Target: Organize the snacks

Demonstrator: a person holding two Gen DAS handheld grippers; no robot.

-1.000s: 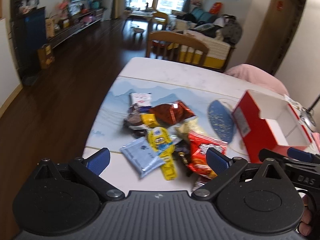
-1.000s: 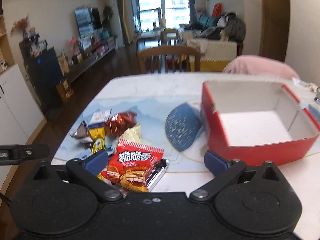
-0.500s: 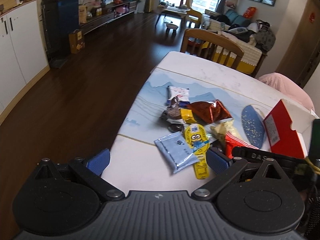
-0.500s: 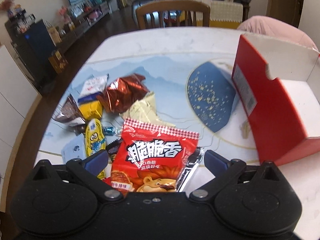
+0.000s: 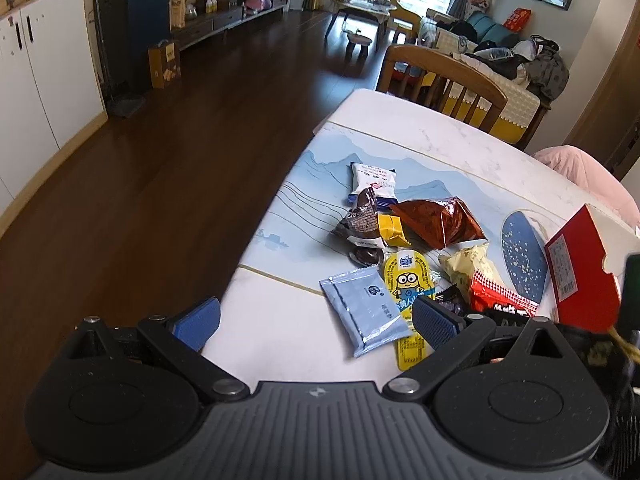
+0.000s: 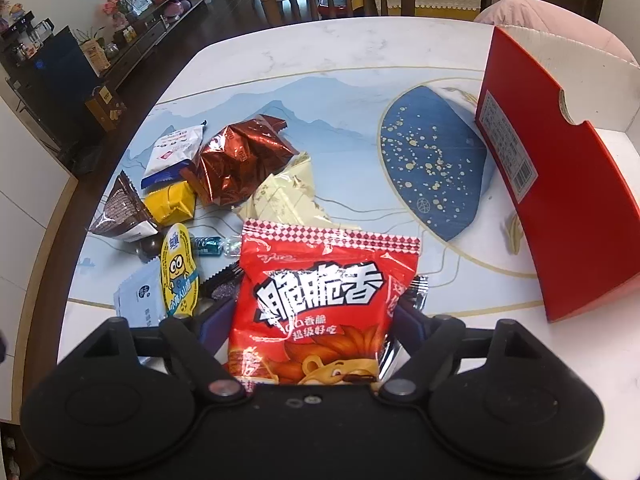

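The right tongs (image 6: 310, 320) have just been closing, and the red bag (image 6: 320, 300) stands between their two blue pads at the lower centre of the right wrist view. The pads sit just beside the bag's side edges, perhaps already touching; I cannot tell if they press it firmly. The bag lies on the counter (image 6: 360, 48) at the near end of the snack pile.

The left tongs (image 5: 316, 320) are wide open and hold nothing. They hang over the near counter edge, at the lower centre of the left wrist view, with the pale blue packet (image 5: 366, 310) just ahead of their right pad.

Further out, in the right wrist view, the yellow cartoon packet (image 6: 178, 272) lies left of the red bag, and the brown foil bag (image 6: 244, 160) and the cream packet (image 6: 288, 196) are above it, toward the centre. The red box (image 6: 560, 200) stands at the right edge of the frame, open on top with a white inside, well apart from the pile.

To do this step well, I think the right tongs should finish closing gently, because the bag is puffy and can slip out or burst. A silver wrapper (image 6: 416, 292) shows under the bag's right edge; it is better if the pads take only the red bag. Then a straight lift before moving right to the box would avoid dragging the neighbours.
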